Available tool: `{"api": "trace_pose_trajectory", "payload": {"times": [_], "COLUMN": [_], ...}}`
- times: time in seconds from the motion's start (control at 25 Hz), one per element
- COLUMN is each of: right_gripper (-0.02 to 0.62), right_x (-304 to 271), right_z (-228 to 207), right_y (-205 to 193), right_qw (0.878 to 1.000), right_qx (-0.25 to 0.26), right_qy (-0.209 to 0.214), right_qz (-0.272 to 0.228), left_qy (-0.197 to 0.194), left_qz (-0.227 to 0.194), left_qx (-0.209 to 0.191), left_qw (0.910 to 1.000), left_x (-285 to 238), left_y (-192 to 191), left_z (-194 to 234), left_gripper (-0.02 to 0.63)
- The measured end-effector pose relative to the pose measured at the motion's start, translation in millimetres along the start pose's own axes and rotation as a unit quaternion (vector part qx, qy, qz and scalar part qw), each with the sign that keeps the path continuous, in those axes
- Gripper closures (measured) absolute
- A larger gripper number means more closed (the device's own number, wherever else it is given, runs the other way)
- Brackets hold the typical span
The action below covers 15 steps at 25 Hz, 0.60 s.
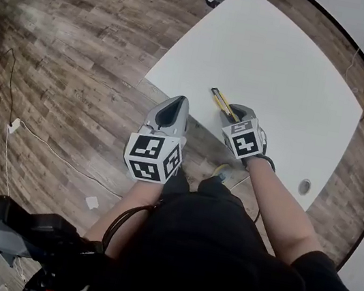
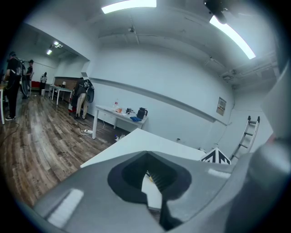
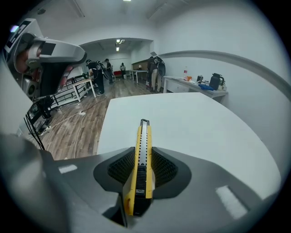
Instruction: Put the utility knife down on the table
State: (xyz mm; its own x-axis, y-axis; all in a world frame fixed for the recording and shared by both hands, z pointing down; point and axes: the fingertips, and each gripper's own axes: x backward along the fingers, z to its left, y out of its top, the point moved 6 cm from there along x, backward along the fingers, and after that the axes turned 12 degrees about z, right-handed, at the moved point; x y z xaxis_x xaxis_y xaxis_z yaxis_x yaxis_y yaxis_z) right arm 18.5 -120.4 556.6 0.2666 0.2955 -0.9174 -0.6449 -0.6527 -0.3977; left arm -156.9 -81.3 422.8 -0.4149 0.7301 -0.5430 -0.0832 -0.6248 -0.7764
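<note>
The yellow utility knife (image 3: 142, 159) is clamped lengthwise between the jaws of my right gripper (image 3: 141, 175), its tip pointing out over the white table (image 3: 195, 123). In the head view the utility knife (image 1: 221, 102) sticks out of the right gripper (image 1: 232, 112) just above the near edge of the table (image 1: 272, 60). Whether it touches the tabletop I cannot tell. My left gripper (image 1: 172, 109) hovers over the wood floor just short of the table's near corner. The left gripper (image 2: 152, 182) is shut with nothing in it.
A round cable hole (image 1: 304, 187) sits near the table's right edge. Cables (image 1: 44, 142) and a paper scrap (image 1: 92, 202) lie on the wood floor at left. A side table with a kettle (image 2: 142, 113), a ladder (image 2: 248, 134) and several people stand far off.
</note>
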Motion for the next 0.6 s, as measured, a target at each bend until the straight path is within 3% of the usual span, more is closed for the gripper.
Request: {"api": "trace_pose_trajectory", "payload": {"times": [0.4,0.6], "right_gripper": [0.456,0.432], "right_x": [-4.8,-6.2], "right_z": [-2.1,-2.8], "right_y": [0.5,-1.1], "right_qw": [1.0,1.0], "right_qx": [0.018,-0.008], "right_qy": [-0.006,0.012], "right_qz": [0.016,0.002], "left_qy": [0.004,0.004], "left_qz": [-0.001,0.004], "left_qx": [0.0,-0.006], "left_qw": [1.0,1.0], "left_x": [-0.6,-1.5], "left_y": [2.5,3.9], "left_z": [4.4,4.6], "left_gripper": [0.604,0.604]}}
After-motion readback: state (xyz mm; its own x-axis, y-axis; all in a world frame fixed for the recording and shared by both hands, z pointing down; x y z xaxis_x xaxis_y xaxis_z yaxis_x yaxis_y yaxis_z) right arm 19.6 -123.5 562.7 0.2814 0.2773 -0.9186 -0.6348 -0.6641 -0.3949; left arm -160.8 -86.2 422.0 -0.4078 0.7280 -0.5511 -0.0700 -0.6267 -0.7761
